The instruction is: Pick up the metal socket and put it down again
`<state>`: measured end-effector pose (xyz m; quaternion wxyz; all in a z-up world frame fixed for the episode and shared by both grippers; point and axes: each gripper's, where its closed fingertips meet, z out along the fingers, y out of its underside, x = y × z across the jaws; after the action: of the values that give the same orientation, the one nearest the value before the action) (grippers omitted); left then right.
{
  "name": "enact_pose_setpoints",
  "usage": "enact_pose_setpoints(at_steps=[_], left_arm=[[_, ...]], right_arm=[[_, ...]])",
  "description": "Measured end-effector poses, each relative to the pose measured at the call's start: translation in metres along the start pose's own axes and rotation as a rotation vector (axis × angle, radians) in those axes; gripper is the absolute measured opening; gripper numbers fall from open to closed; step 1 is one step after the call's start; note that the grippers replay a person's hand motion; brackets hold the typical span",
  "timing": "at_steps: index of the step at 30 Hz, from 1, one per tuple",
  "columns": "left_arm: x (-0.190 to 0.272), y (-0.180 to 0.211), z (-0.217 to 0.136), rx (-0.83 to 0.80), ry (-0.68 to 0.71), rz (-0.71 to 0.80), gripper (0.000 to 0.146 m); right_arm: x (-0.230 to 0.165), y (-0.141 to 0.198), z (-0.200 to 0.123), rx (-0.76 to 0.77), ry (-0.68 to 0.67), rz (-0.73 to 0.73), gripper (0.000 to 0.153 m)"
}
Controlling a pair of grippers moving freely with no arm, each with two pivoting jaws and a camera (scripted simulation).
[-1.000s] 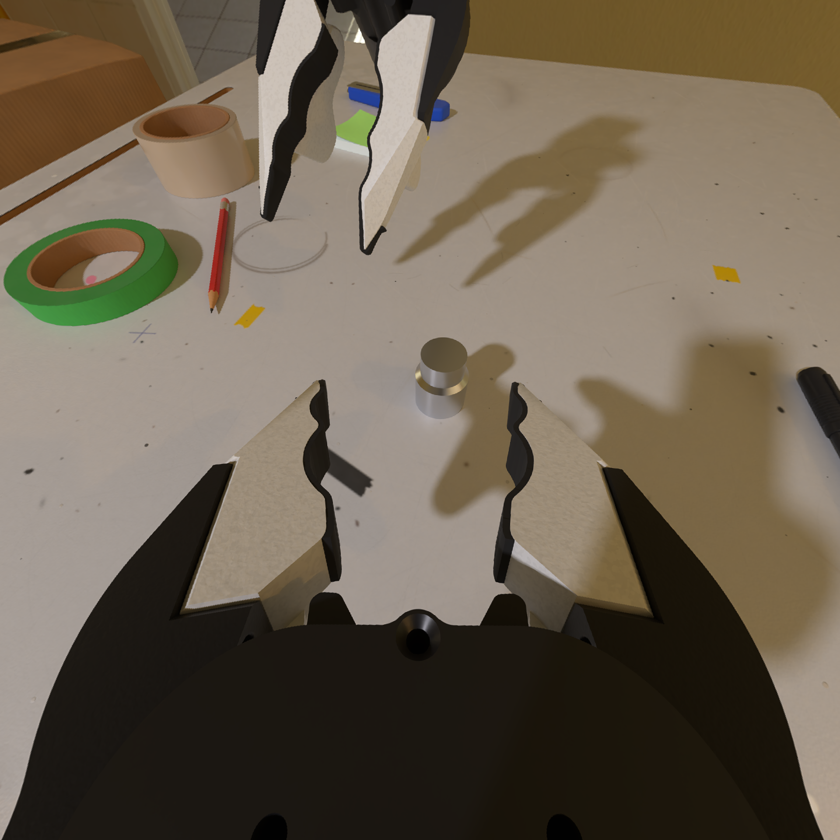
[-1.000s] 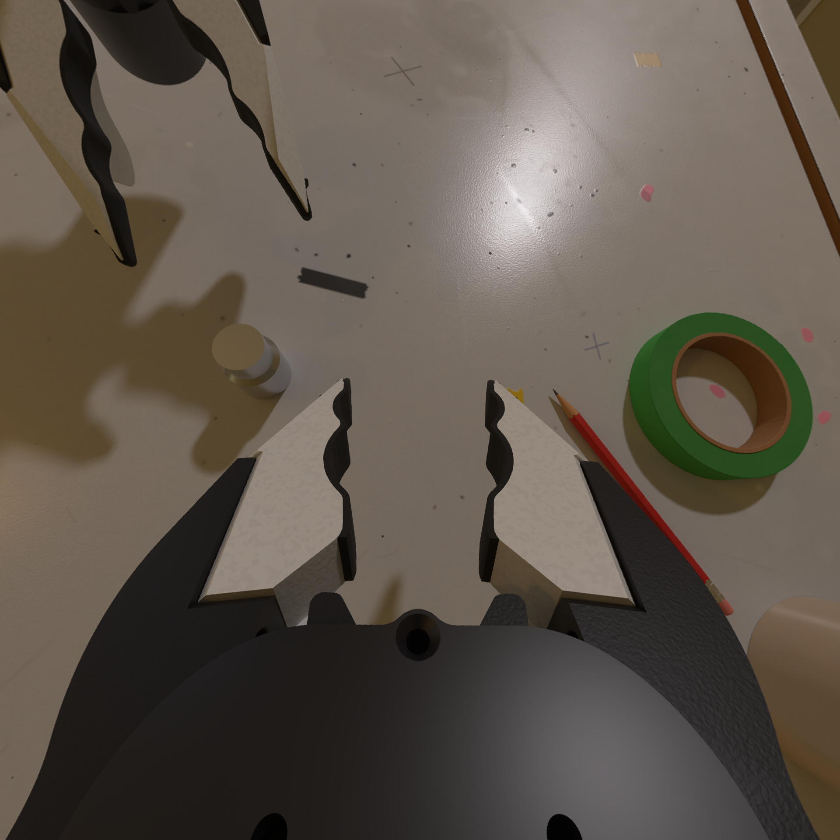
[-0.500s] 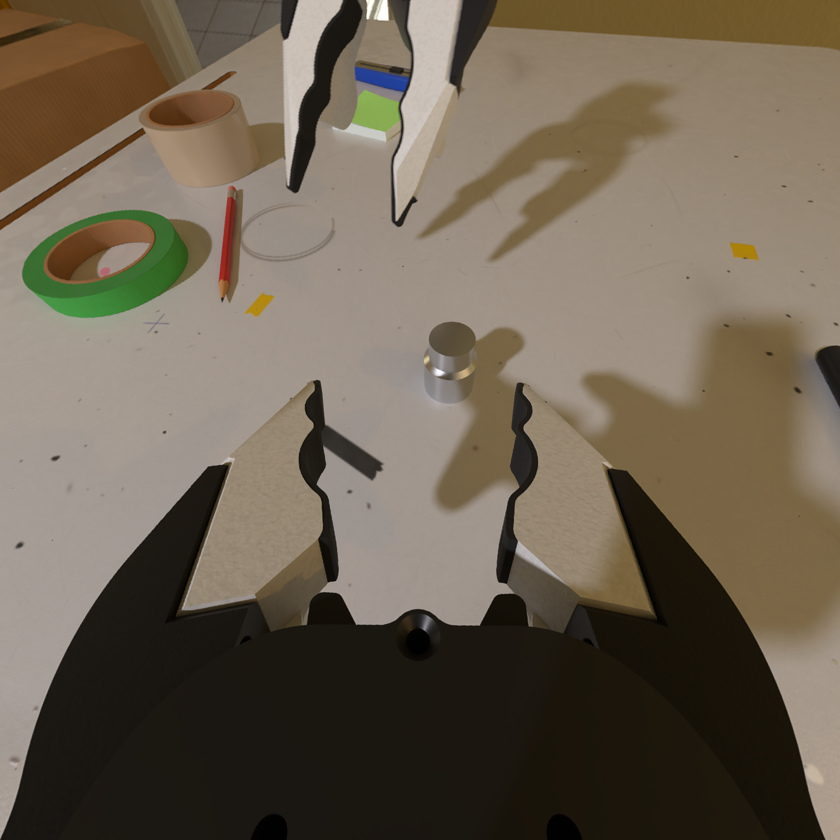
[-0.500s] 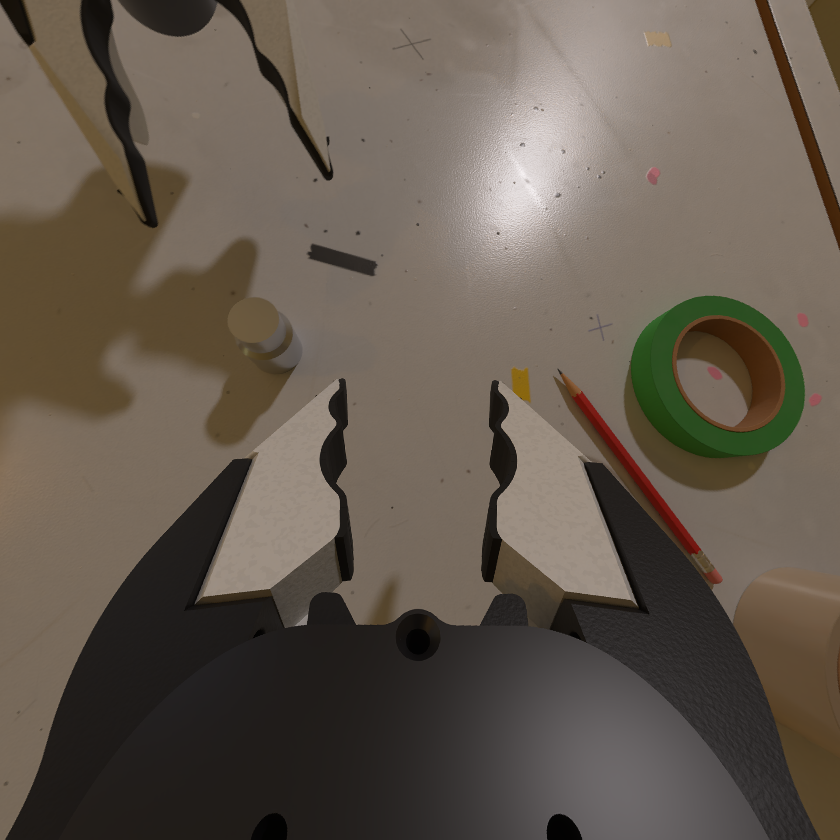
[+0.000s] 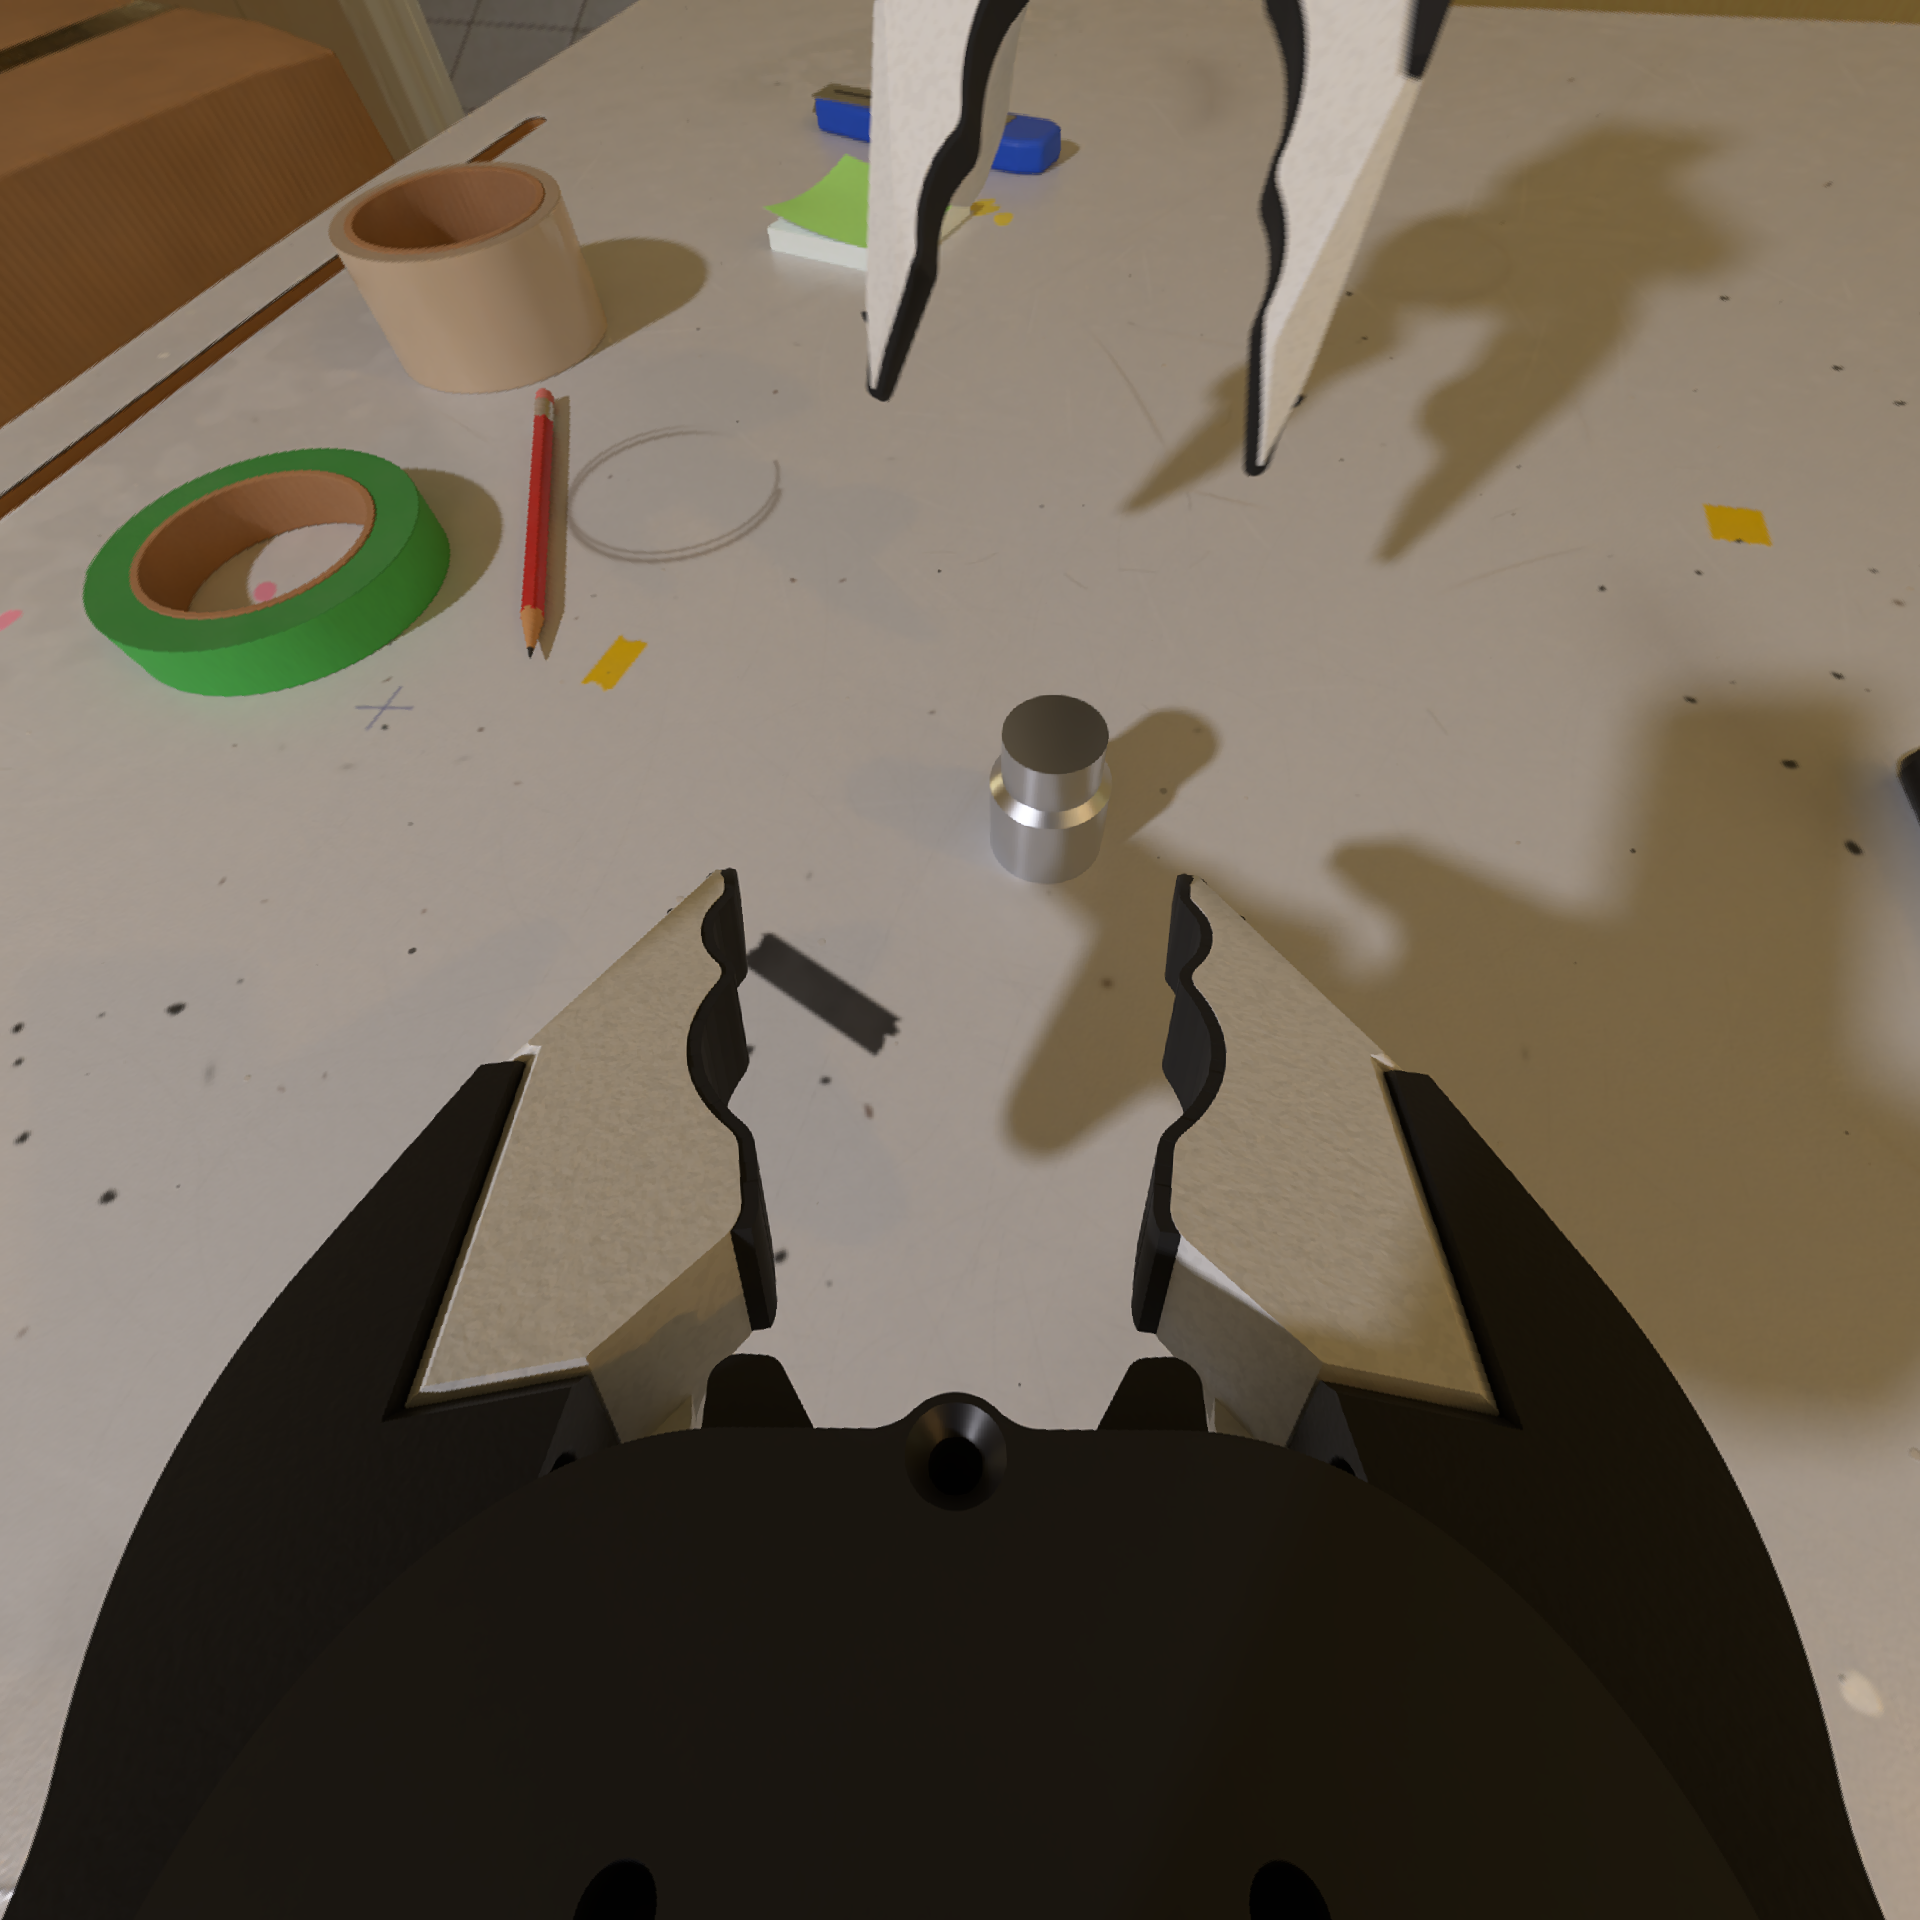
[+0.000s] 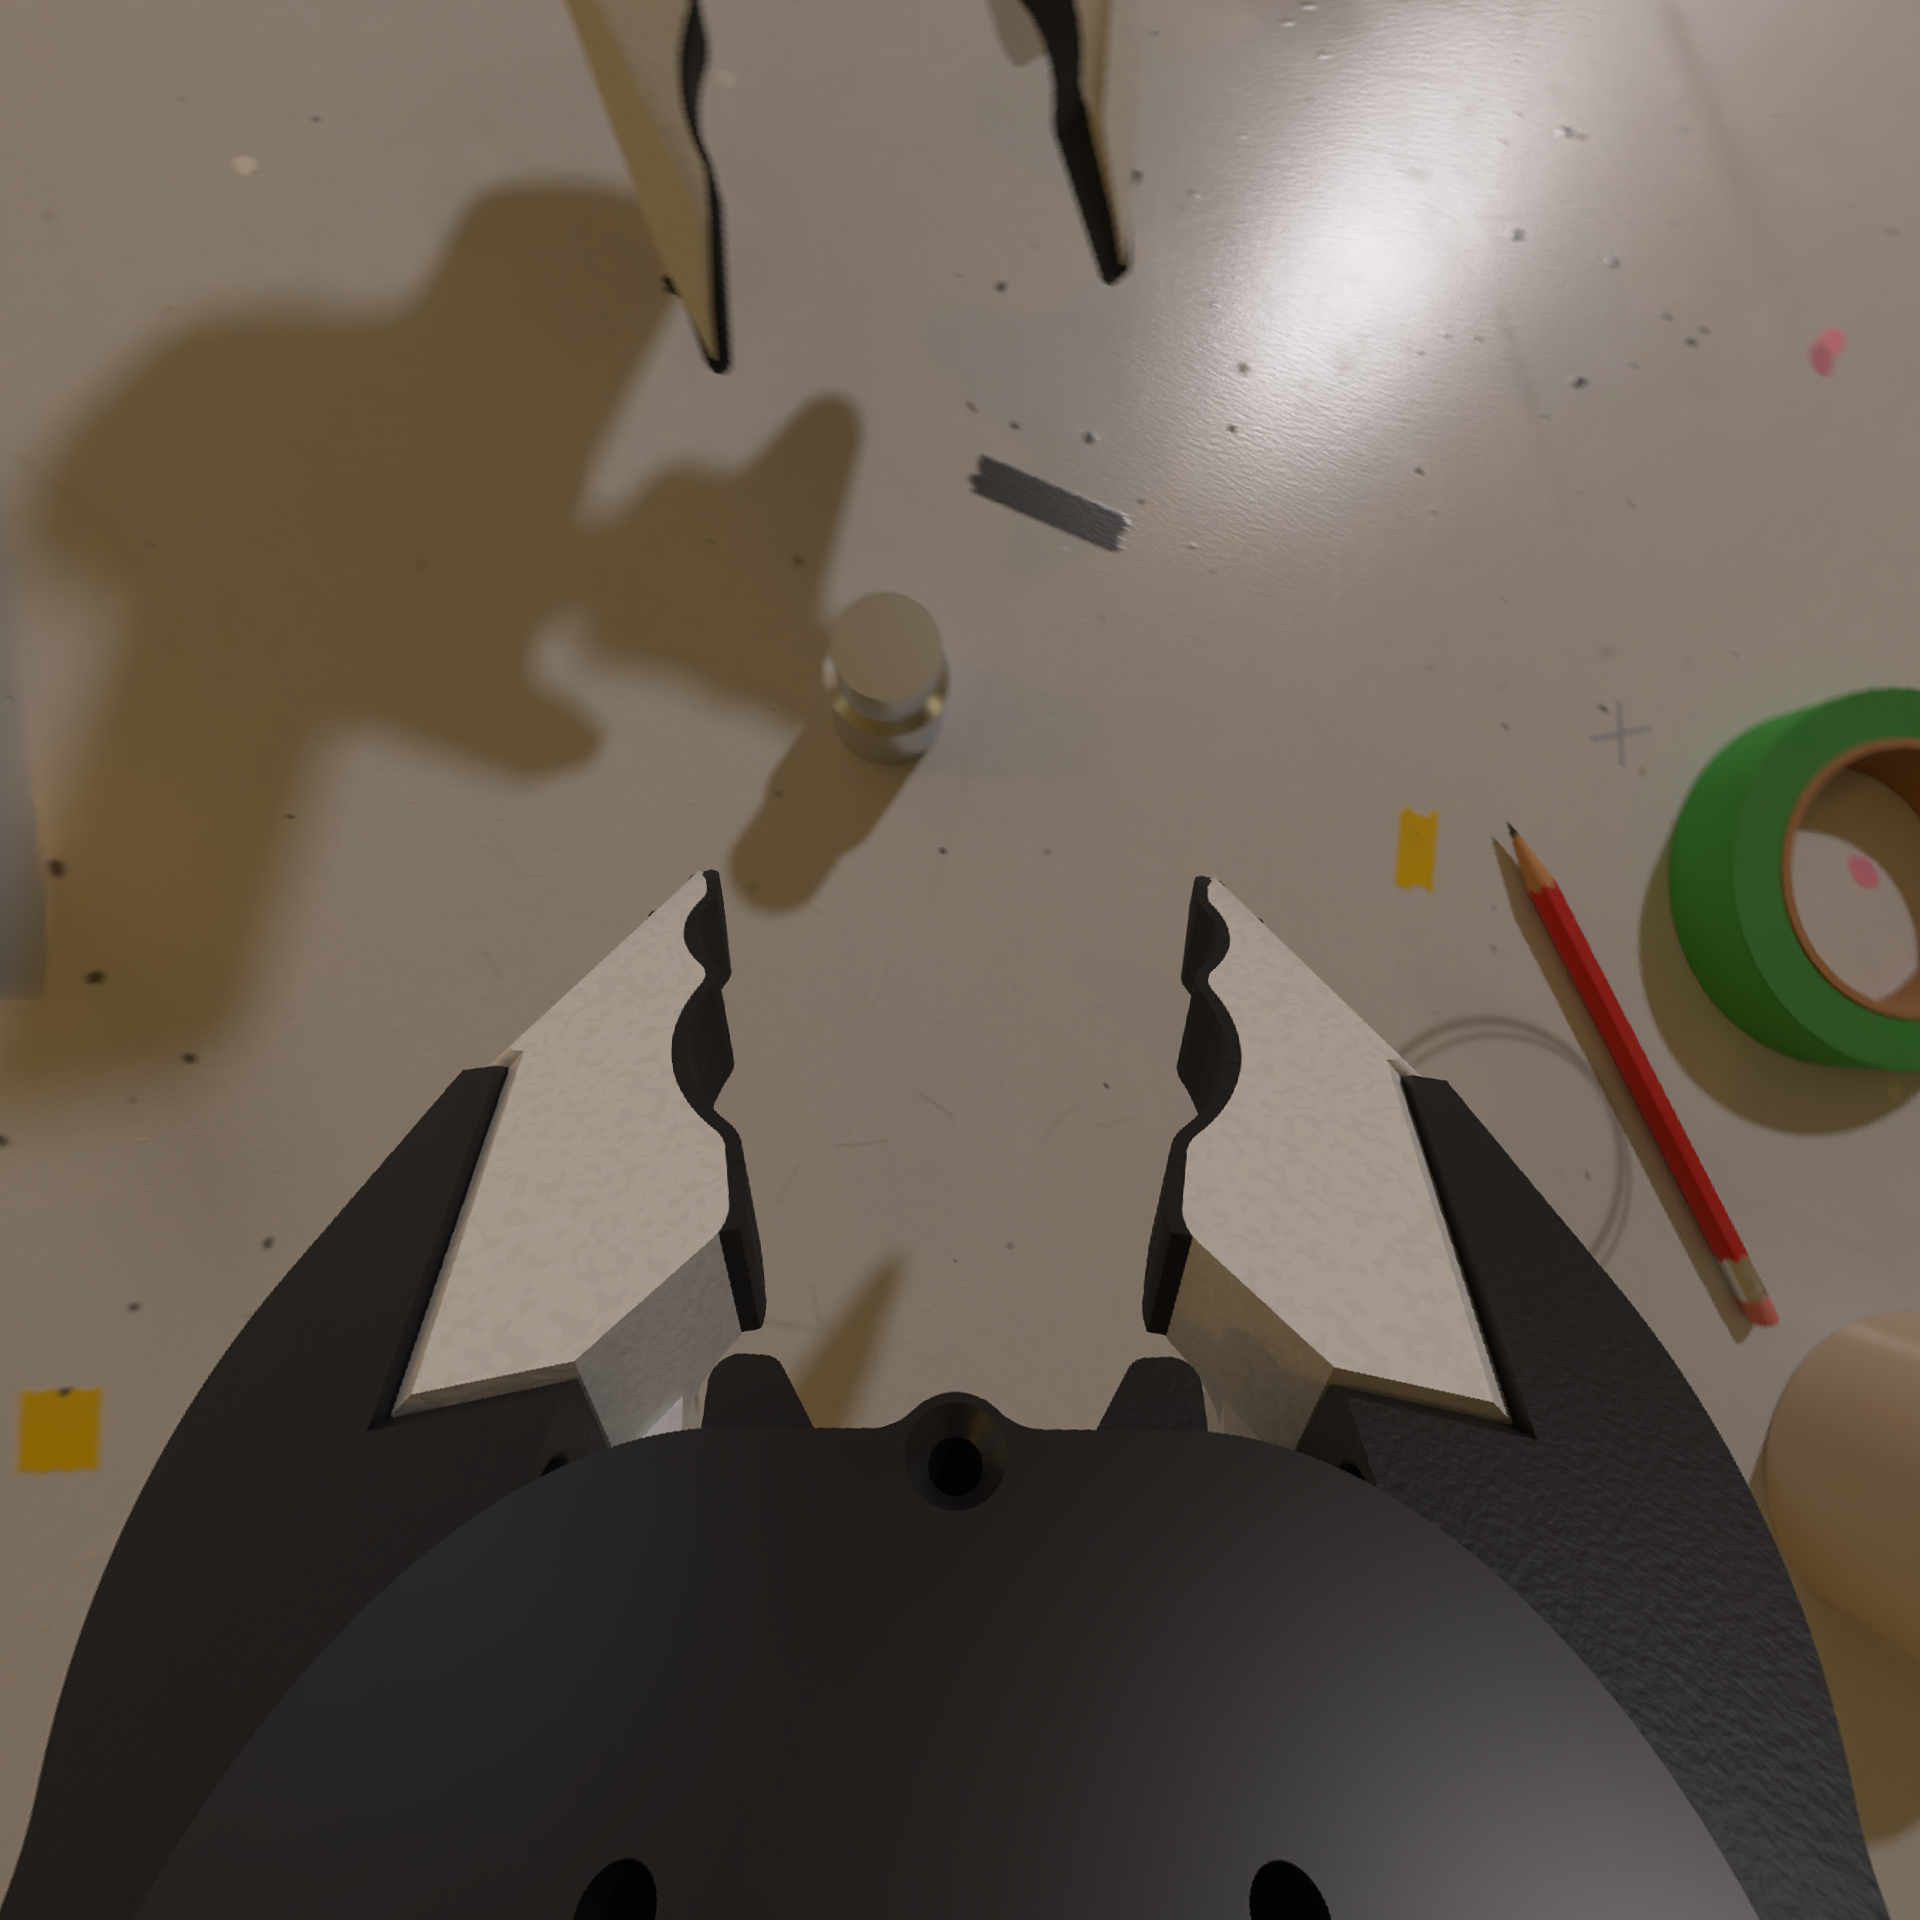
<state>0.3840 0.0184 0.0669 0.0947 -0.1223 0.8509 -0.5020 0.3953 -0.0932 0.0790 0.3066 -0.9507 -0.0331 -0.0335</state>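
The metal socket [image 5: 1049, 792], a small stepped silver cylinder, stands upright on the white table. It also shows in the right wrist view [image 6: 885, 677]. My left gripper [image 5: 954, 881] is open and empty, with the socket just beyond its fingertips, slightly right of centre. My right gripper [image 6: 954, 881] is open and empty, with the socket ahead of it, slightly left of centre. Each gripper shows across from the other: the right one in the left wrist view [image 5: 1070, 431], the left one in the right wrist view [image 6: 914, 317], both above the table.
A green tape roll [image 5: 265, 566], a beige tape roll [image 5: 468, 275], a red pencil [image 5: 537, 520] and a thin wire ring [image 5: 673, 494] lie to the left. Green sticky notes [image 5: 826, 213] and a blue object [image 5: 1023, 140] lie at the back. A dark tape strip [image 5: 824, 992] lies near my left fingers.
My right gripper has swung towards the socket, which now sits nearly centred ahead of it, and its jaws have opened wider. My left gripper has drawn back slightly.
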Motion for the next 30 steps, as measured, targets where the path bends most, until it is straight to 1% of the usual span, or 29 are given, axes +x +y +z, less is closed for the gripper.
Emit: enact_pose_setpoints(at_steps=[6, 10, 14, 16, 20, 21, 24, 27, 30], left_arm=[[-0.008, 0.006, -0.009, -0.029, -0.024, 0.005, 0.080], [-0.015, 0.010, -0.016, -0.023, -0.038, -0.017, 0.079], [-0.018, 0.011, -0.019, -0.025, -0.045, -0.019, 0.078], [-0.018, 0.010, -0.020, -0.021, -0.046, -0.014, 0.077], [-0.018, 0.006, -0.024, 0.002, -0.049, -0.015, 0.077], [-0.019, 0.005, -0.024, 0.006, -0.048, -0.016, 0.077], [-0.018, 0.005, -0.023, 0.005, -0.045, -0.016, 0.077], [-0.016, 0.007, -0.020, -0.011, -0.039, -0.005, 0.076], [-0.015, 0.007, -0.019, -0.015, -0.040, 0.000, 0.076]], right_arm=[[-0.021, -0.025, 0.015, -0.128, -0.072, -0.048, 0.085], [-0.021, -0.031, 0.030, -0.212, -0.091, -0.041, 0.084], [-0.017, -0.032, 0.040, -0.245, -0.078, -0.035, 0.086], [-0.015, -0.034, 0.041, -0.183, -0.057, -0.023, 0.088], [-0.009, -0.044, 0.030, 0.129, 0.017, 0.027, 0.089], [-0.008, -0.042, 0.028, 0.181, 0.041, 0.037, 0.090], [-0.010, -0.034, 0.028, 0.244, 0.077, 0.046, 0.091], [-0.013, -0.028, 0.039, 0.241, 0.097, 0.043, 0.093], [-0.015, -0.028, 0.049, 0.255, 0.091, 0.054, 0.090]])
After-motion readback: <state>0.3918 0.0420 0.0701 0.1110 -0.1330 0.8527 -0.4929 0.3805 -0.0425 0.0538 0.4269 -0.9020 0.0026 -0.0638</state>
